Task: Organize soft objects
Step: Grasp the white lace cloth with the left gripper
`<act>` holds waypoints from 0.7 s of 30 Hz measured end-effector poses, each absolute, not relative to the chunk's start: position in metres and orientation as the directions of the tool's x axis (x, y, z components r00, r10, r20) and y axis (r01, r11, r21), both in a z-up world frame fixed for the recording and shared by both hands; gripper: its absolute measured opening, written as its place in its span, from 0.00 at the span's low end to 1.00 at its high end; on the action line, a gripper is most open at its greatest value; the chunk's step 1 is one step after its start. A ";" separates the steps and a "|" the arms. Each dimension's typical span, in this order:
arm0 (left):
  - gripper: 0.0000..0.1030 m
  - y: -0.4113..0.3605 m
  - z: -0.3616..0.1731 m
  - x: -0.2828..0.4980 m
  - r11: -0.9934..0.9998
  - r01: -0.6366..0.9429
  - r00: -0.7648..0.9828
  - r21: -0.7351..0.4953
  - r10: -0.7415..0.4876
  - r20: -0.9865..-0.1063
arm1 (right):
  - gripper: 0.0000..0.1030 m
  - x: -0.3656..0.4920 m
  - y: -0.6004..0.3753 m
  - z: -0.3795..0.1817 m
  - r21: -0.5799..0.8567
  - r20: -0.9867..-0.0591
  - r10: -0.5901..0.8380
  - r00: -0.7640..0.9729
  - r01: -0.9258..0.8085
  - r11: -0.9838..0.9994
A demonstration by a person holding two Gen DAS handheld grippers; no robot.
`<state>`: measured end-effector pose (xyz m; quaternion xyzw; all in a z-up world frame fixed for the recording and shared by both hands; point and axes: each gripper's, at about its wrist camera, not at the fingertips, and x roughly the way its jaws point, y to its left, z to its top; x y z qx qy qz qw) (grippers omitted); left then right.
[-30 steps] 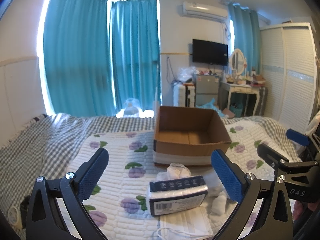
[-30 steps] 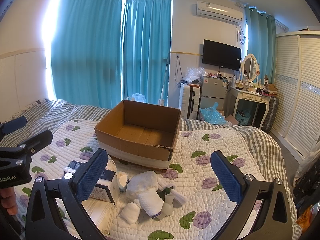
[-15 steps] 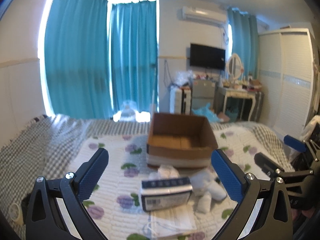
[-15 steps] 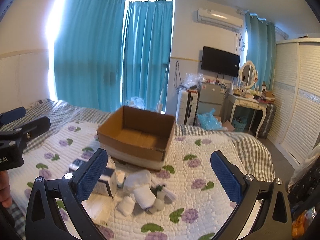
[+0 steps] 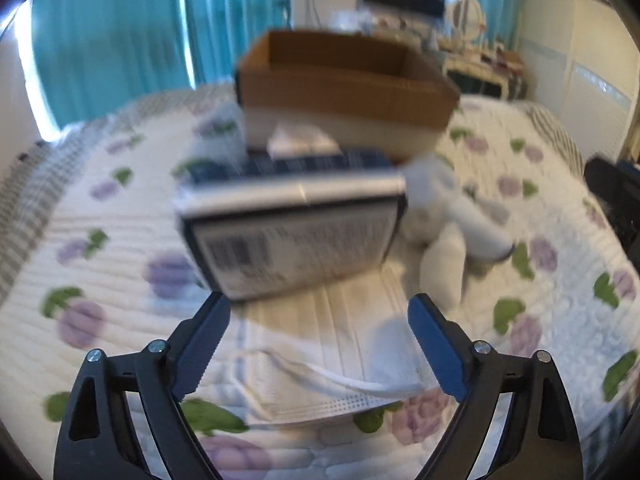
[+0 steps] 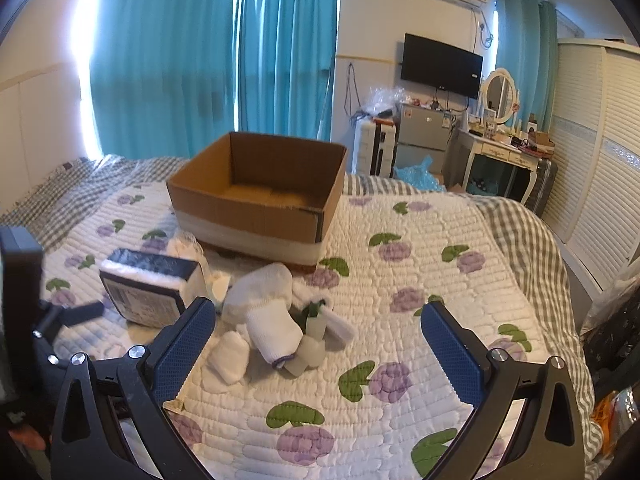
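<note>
An open cardboard box [image 6: 264,192] stands on the bed; it also shows in the left wrist view [image 5: 344,76]. In front of it lie a dark-edged tissue pack [image 5: 292,232], also in the right wrist view [image 6: 148,284], a flat white face mask [image 5: 332,344], and a heap of white socks [image 6: 264,304], seen at the right in the left wrist view [image 5: 452,232]. My left gripper [image 5: 318,344] is open, low over the mask, just short of the pack. My right gripper [image 6: 316,348] is open and empty, above the quilt near the socks.
The bed has a white quilt with purple flowers [image 6: 420,272] over a grey checked sheet [image 6: 520,232]. Teal curtains [image 6: 208,52], a small fridge [image 6: 424,128], a dressing table [image 6: 500,152] and a white wardrobe [image 6: 596,152] stand behind the bed. The left gripper's body shows at the left edge of the right wrist view [image 6: 24,300].
My left gripper has dropped down and forward toward the tissue pack and mask, which now fill its blurred view. My right gripper has shifted slightly. Both stay open.
</note>
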<state>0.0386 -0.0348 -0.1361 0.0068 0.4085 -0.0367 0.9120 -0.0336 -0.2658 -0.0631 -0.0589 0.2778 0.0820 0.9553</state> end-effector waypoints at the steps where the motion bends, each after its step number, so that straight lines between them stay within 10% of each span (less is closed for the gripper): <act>1: 0.84 -0.035 -0.142 0.037 0.997 0.079 0.655 -0.024 -0.070 -0.752 | 1.00 -0.030 -0.265 -0.067 -0.066 -0.551 0.123 0.825 -0.190 0.980; 10: 0.82 -0.045 -0.171 0.043 0.992 0.124 0.596 -0.003 -0.076 -0.799 | 1.00 -0.018 -0.255 -0.083 -0.066 -0.594 0.120 0.795 -0.197 0.978; 15: 0.46 -0.050 -0.171 0.041 0.987 0.156 0.601 0.034 -0.068 -0.797 | 1.00 -0.016 -0.250 -0.089 -0.068 -0.618 0.117 0.777 -0.201 0.977; 17: 0.16 -0.051 -0.171 0.037 0.984 0.168 0.607 0.056 -0.059 -0.792 | 1.00 -0.017 -0.247 -0.091 -0.074 -0.625 0.112 0.772 -0.201 0.977; 21: 0.07 -0.046 -0.166 0.036 0.985 0.167 0.609 0.042 -0.070 -0.790 | 1.00 -0.019 -0.241 -0.093 -0.089 -0.632 0.106 0.767 -0.207 0.974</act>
